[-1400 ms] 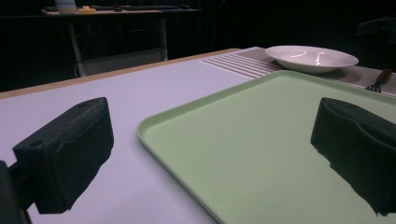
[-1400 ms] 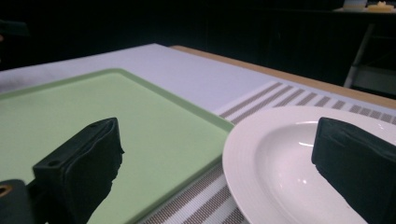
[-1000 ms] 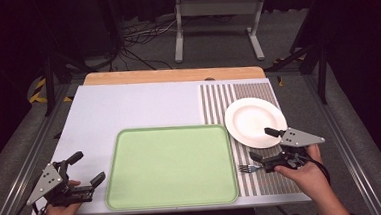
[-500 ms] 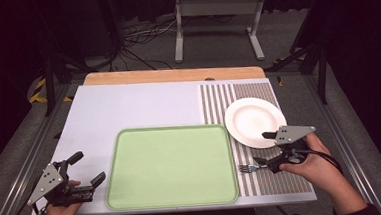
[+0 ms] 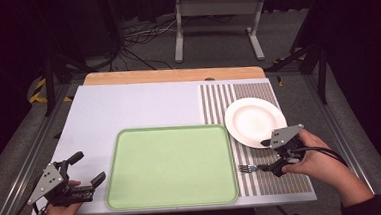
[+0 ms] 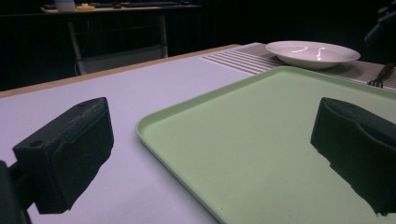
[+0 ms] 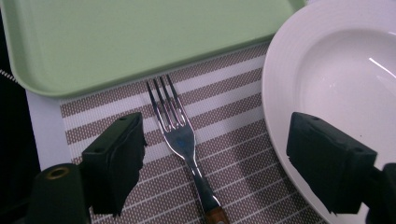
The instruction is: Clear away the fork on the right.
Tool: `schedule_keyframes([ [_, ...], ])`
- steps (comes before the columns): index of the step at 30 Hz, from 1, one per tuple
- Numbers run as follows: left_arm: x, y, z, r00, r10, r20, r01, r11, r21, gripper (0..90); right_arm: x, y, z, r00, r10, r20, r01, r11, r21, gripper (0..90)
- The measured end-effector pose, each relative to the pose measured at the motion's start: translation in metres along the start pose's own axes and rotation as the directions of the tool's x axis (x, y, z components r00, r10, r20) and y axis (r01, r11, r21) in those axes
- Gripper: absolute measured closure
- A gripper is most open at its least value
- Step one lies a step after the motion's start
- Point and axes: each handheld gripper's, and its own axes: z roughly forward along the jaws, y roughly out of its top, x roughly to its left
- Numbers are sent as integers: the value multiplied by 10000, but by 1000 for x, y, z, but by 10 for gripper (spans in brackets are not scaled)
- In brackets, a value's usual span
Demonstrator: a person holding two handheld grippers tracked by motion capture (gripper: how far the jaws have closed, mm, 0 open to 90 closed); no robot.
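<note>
Fork (image 7: pixel 183 135) lies flat on the striped mat (image 7: pixel 233 154), directly between the two black jaws of the right gripper (image 7: pixel 212 161), which stand wide apart and grasp nothing. In the right gripper view its tines point away from the camera toward the near rim of the green tray (image 7: pixel 116 42), stopping just short of it, while a brown handle end shows at the bottom edge. One jaw sits to the fork's left over the mat; the other hangs over the rim of the white plate (image 7: pixel 336 79), which lies just beside the fork on its right. None of the jaws touches the fork as far as can be told.

From the high view, the right gripper (image 5: pixel 274 155) is held by the right hand (image 5: pixel 311 155) over the near part of the striped mat, with the fork (image 5: pixel 250 168) between the tray's right edge and the hand, and the plate (image 5: pixel 254 121) just beyond.

Well apart, at the table's (image 5: pixel 138 105) near left corner, the left hand (image 5: pixel 59 213) holds the left gripper (image 5: pixel 87 169). Its jaws are also spread wide and empty; in the left gripper view one jaw is over the bare white tabletop (image 6: pixel 93 102) and the other over the tray (image 6: pixel 261 140), whose near left corner falls between them.
</note>
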Motion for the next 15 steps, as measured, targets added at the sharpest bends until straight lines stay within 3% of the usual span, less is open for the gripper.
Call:
schedule_keyframes([
  [9,0,0,0,10000,-5,17,5,10000,-11,0,-3,1,4,9992,-298,-271,324,9943,1019,192],
  [15,0,0,0,10000,-1,27,1,10000,-13,0,-3,3,7,9942,-857,-656,960,9800,1745,189],
])
